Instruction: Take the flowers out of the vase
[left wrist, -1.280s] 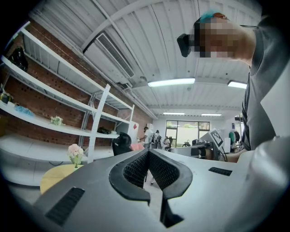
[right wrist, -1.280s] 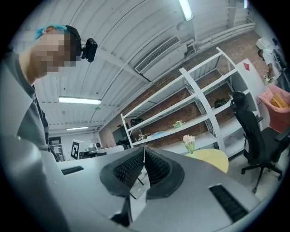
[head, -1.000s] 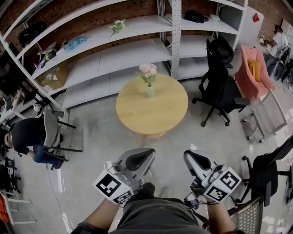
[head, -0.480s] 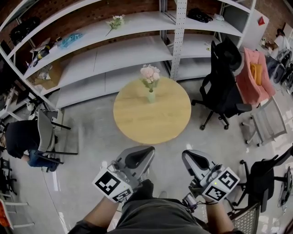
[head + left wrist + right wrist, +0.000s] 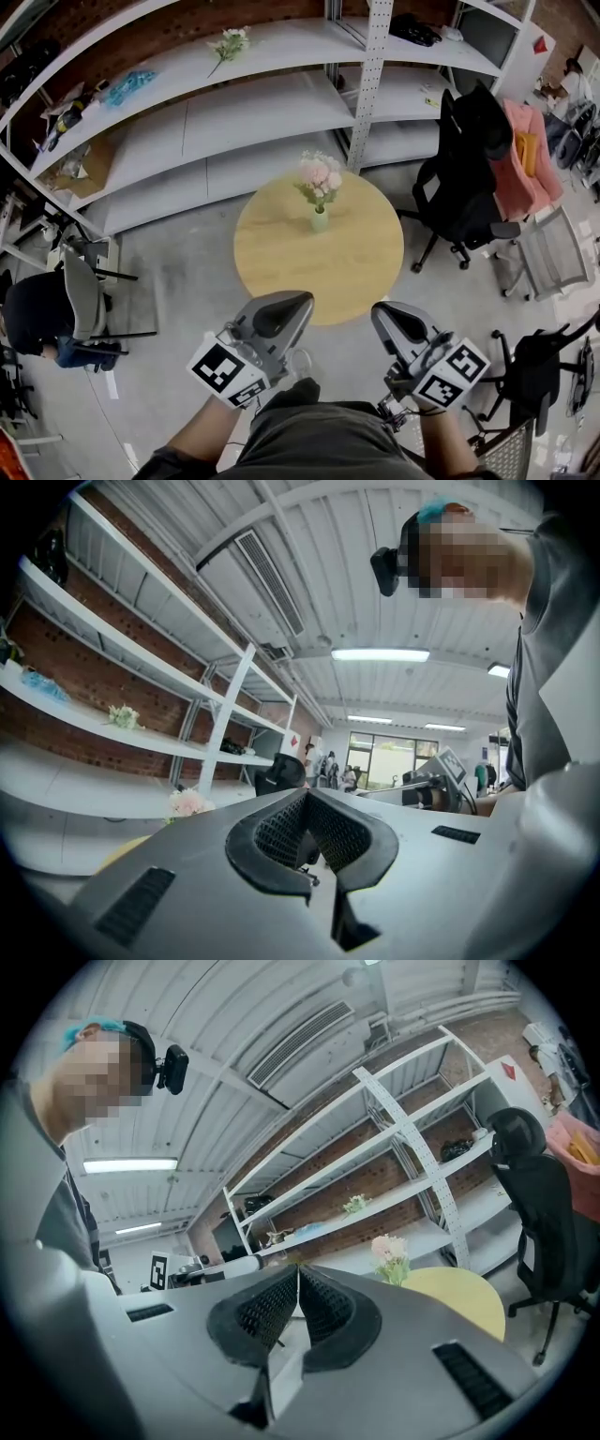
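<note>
At lower left, the left gripper [image 5: 303,300] is closed on nothing, well short of a round wooden table [image 5: 281,262] where pink flowers [image 5: 321,174] stand upright in a small pale-green vase [image 5: 320,221] near the far edge. Beside it, the right gripper [image 5: 377,310] is likewise closed and empty. A black office chair [image 5: 464,178] stands just right of the table.

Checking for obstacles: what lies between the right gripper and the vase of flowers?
Head view: only bare floor and bare round tabletop between the right gripper and the vase.
</note>
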Motion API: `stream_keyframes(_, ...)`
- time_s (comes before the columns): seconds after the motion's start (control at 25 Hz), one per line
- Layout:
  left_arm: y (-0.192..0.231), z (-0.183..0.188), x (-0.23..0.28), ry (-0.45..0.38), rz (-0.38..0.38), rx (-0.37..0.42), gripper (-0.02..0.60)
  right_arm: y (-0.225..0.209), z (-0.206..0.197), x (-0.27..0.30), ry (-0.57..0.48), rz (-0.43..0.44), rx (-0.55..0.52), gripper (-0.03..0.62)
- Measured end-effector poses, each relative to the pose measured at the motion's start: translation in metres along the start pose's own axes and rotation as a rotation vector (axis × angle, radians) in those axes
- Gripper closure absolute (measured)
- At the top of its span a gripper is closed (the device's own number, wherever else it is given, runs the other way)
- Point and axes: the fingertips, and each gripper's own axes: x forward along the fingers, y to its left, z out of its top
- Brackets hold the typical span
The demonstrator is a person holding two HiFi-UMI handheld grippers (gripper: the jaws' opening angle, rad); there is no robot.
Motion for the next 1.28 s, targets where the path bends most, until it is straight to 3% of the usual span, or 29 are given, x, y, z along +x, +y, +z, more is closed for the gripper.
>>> stream_keyframes(0.2, 0.047, 0.002, 0.016, 0.015, -0.017, 0.005, 0.574, -0.015, 0.014, 0.036, -0.018, -0.037, -0.009, 0.579)
stream_keyframes(0.56, 0.117, -0.014, 0.045, 0.067, 0.024, -0.012, 0.574, -0.054, 0.018, 0.071, -0.006, -0.083, 0.034, 0.579)
stream_keyframes(0.92, 0.17, -0.046, 0.098, 0.126, 0.094, -0.065, 0.572, -0.119, 0.011, 0.103, 0.06, -0.039, 0.107, 0.579)
stream_keyframes(1.16, 0.214, -0.095, 0.132, 0.194, 0.172, -0.067, 0.503, -0.165, -0.003, 0.128, 0.133, 0.029, 0.13, 0.579)
stream_keyframes(1.28, 0.233, -0.128, 0.144, 0.261, 0.206, -0.085, 0.438, -0.187, -0.012, 0.131, 0.173, 0.062, 0.155, 0.579)
